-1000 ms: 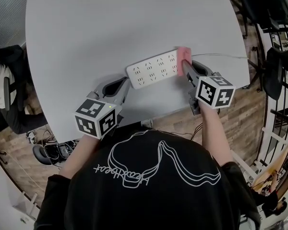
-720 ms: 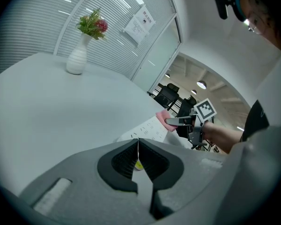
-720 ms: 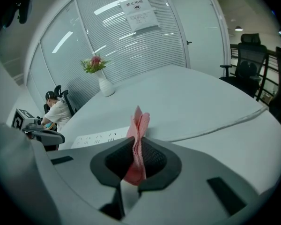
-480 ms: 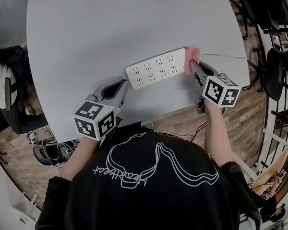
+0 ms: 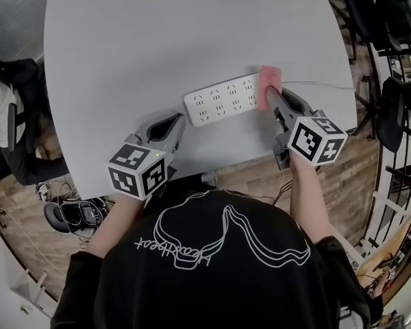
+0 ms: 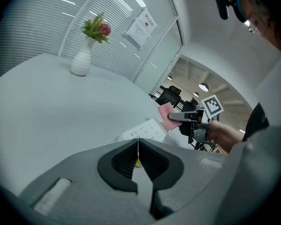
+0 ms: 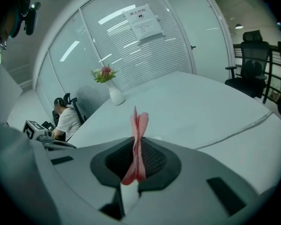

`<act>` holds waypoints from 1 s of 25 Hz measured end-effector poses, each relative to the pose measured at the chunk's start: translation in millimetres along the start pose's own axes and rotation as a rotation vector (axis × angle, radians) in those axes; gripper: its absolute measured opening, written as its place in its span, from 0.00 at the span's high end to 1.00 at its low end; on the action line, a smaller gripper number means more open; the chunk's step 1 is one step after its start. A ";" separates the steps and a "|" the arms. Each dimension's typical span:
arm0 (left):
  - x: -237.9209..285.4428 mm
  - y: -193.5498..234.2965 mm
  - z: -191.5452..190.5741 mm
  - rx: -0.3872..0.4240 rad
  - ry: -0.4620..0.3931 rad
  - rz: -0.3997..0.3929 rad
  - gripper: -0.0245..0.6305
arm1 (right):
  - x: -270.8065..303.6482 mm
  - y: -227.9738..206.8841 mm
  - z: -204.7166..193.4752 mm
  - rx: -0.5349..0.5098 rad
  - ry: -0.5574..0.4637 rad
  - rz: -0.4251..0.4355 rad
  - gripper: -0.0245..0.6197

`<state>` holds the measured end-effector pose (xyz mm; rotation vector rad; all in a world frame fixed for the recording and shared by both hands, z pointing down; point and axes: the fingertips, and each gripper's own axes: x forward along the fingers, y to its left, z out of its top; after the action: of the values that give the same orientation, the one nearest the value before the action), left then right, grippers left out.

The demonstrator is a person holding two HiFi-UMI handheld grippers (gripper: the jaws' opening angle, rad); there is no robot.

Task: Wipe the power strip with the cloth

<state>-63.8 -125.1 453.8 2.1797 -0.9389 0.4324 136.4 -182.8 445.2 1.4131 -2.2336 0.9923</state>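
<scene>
1. The right gripper [image 5: 270,93] has its jaws pinching the folded pink cloth [image 5: 270,81]. The cloth stands out ahead of the jaw tips as an upright flap.
2. The long white power strip [image 5: 225,100] lies flat on the round pale grey worktop [image 5: 157,40]. Its cable end is directly at the cloth, and the rest runs off to the left of the right jaws. Whether the cloth really presses on the strip, I cannot tell.
3. The left gripper [image 5: 172,125] has its jaws pressed together with nothing between them. The other end of the strip lies a little ahead of them, not touching.
4. For a good wipe, I think the flap should be laid down on the top face. Then it is drawn along the whole length toward the left jaws in one even stroke.
5. The pressure should be light, so that the cloth does not slip out of the pinch.
6. The strip looks loose and may slide or turn. The left jaws could rest on its near end to keep it steady, away from the thin white cable [image 5: 315,83].
</scene>
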 end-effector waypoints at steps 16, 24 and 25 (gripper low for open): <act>-22.4 13.0 -8.3 -0.031 -0.023 0.035 0.94 | 41.4 120.5 -36.6 -0.106 0.100 0.234 0.90; -25.4 21.1 -11.7 -0.039 -0.019 0.041 0.94 | 59.3 143.8 -62.5 -0.148 0.166 0.267 0.90; -25.6 22.0 -12.1 -0.040 -0.019 0.042 0.94 | 61.1 145.6 -64.8 -0.153 0.171 0.269 0.90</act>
<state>-97.6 -114.3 458.7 2.1354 -0.9965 0.4099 -26.3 -138.5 471.1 0.9439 -2.3533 0.9587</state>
